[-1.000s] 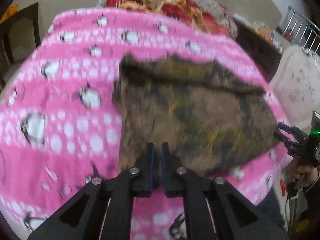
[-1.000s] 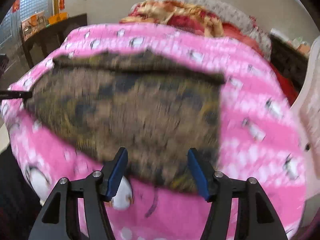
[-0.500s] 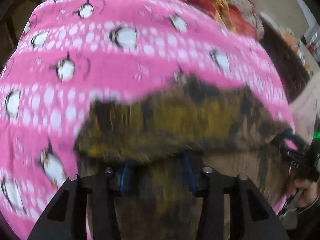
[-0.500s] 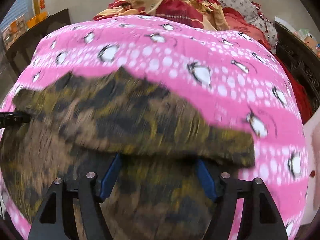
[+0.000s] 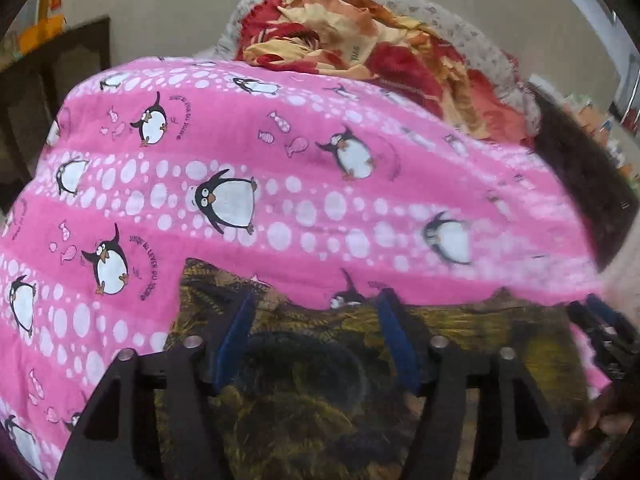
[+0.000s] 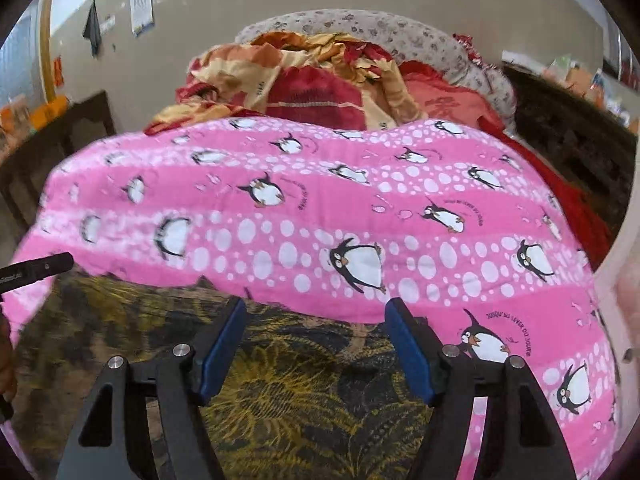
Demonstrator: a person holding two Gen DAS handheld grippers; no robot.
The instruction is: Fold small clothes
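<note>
A small brown and yellow patterned garment (image 5: 316, 392) lies folded on a pink penguin-print blanket (image 5: 280, 184), close under both cameras; it also shows in the right wrist view (image 6: 296, 392). My left gripper (image 5: 314, 320) is open and empty, its blue pads just above the garment near its far edge. My right gripper (image 6: 316, 320) is open and empty over the garment's right part. The right gripper's tip shows at the right edge of the left wrist view (image 5: 604, 332), and the left gripper's tip at the left edge of the right wrist view (image 6: 36, 268).
A heap of red and orange bedding (image 6: 312, 84) and a grey floral pillow (image 6: 360, 28) lie beyond the blanket (image 6: 360, 208). Dark wooden furniture stands at the left (image 6: 52, 136) and right (image 6: 568, 120).
The garment's near edge was carried over its far part, then both grippers opened. The left gripper, shut one second ago, is now open. The garment now lies lower in both views.
</note>
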